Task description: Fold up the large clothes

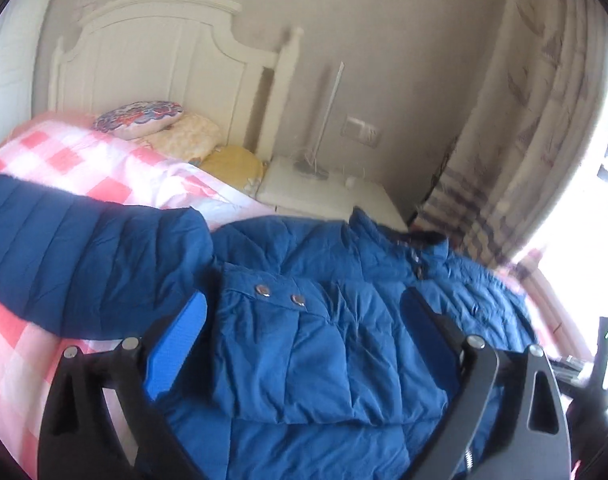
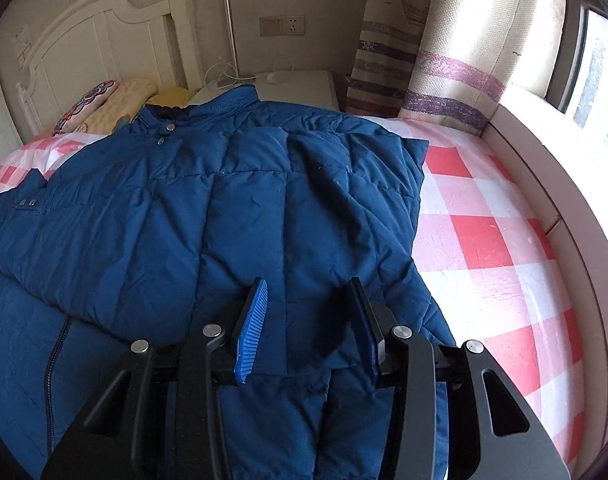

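Note:
A large blue quilted jacket [image 1: 323, 360] [image 2: 184, 208] lies spread on a bed with a pink-and-white checked sheet [image 1: 64, 152] [image 2: 483, 240]. One sleeve is folded across the body, and its cuff [image 1: 264, 304] [image 2: 26, 203] shows two metal snaps. The collar [image 2: 224, 100] points toward the headboard, and the zipper [image 2: 54, 360] runs along the lower left. My left gripper [image 1: 302, 300] hovers wide open just above the cuff. My right gripper [image 2: 307, 284] is open over the jacket's lower right part, with nothing pinched between its blue pads [image 2: 250, 332].
A white headboard [image 1: 152, 60] and several pillows [image 1: 140, 118] are at the far end of the bed. A white nightstand [image 1: 323, 192] [image 2: 300, 84] with cables stands beside it. A striped curtain [image 2: 443, 60] and a window ledge [image 2: 543, 184] run along the right.

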